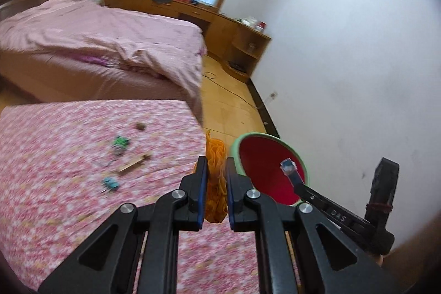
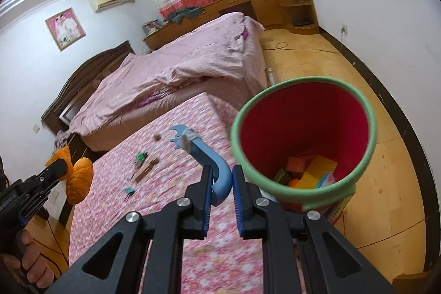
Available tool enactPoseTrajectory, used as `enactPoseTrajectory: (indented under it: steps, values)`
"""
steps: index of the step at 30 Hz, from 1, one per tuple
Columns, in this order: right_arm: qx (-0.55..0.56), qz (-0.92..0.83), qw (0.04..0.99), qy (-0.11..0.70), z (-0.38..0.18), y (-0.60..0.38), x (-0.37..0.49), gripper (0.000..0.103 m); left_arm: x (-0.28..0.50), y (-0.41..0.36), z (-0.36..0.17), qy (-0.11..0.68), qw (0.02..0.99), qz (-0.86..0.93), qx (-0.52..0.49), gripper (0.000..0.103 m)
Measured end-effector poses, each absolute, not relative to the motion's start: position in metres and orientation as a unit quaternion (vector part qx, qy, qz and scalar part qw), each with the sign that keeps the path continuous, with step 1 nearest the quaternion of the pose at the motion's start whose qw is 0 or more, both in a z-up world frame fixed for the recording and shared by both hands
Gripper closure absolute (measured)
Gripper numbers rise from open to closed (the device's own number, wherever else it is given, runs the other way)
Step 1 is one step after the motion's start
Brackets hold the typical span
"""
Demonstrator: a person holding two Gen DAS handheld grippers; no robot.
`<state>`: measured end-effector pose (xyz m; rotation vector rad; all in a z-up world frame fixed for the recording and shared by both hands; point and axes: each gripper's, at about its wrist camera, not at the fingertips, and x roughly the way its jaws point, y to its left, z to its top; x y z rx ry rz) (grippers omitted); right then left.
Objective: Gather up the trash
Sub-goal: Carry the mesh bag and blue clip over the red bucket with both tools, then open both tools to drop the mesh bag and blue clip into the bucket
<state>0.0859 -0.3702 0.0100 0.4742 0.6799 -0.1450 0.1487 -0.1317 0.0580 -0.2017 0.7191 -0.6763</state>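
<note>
- The bin (image 2: 303, 134) – green rim, red inside – stands on the floor just right of the flowered table (image 1: 82, 183), likely so that scraps can go straight off the table edge into it; coloured rubbish already lies at its bottom.
- The left gripper (image 1: 216, 172) is clamped on an orange net bag (image 1: 216, 175), which hangs between its pads above the table's right edge, near the bin.
- The right gripper (image 2: 222, 181) is closed on a blue curved plastic piece (image 2: 212, 159), whose far end carries a whitish scrap; it sits just left of the bin's mouth – by my reading, both loads are headed there.
- More trash waits on the table: a green scrap (image 1: 120, 143), a wooden stick (image 1: 133, 163), a small blue bit (image 1: 110, 183) and a brown lump (image 1: 140, 126).
</note>
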Motion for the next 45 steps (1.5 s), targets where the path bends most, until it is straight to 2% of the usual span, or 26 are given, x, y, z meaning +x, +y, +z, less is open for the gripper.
enactPoseTrajectory:
  steps: [7,16,23,24,27,28,33,35,36,45]
  values:
    - [0.255,-0.095,0.905,0.328,-0.006,-0.425,0.091,0.087,0.164,-0.205,0.049,0.361,0.856,-0.361,-0.078,0.092]
    - [0.279,-0.111,0.893,0.334,-0.03,-0.481,0.102,0.087,0.185,-0.298,0.01,0.399,0.833,-0.382,-0.039,0.092]
    - [0.289,-0.121,0.885,0.343,-0.04,-0.511,0.107,0.086,0.19,-0.34,-0.013,0.418,0.83,-0.369,-0.006,0.092]
    - [0.291,-0.121,0.885,0.344,-0.041,-0.514,0.106,0.086,0.19,-0.342,-0.013,0.419,0.83,-0.367,-0.003,0.09]
    - [0.292,-0.123,0.883,0.345,-0.043,-0.522,0.107,0.085,0.192,-0.346,-0.018,0.432,0.827,-0.359,-0.004,0.071]
    - [0.293,-0.122,0.883,0.347,-0.044,-0.523,0.108,0.083,0.191,-0.347,-0.018,0.433,0.828,-0.357,-0.005,0.068]
    - [0.301,-0.123,0.881,0.344,-0.046,-0.528,0.104,0.08,0.189,-0.343,-0.016,0.431,0.831,-0.351,0.003,0.066]
    - [0.302,-0.121,0.883,0.337,-0.044,-0.528,0.101,0.072,0.187,-0.338,-0.015,0.428,0.834,-0.348,0.004,0.066]
    - [0.302,-0.123,0.884,0.335,-0.043,-0.527,0.1,0.071,0.186,-0.335,-0.014,0.427,0.835,-0.346,0.004,0.066]
    - [0.303,-0.113,0.891,0.319,-0.031,-0.508,0.089,0.069,0.186,-0.293,-0.001,0.406,0.861,-0.307,-0.005,0.066]
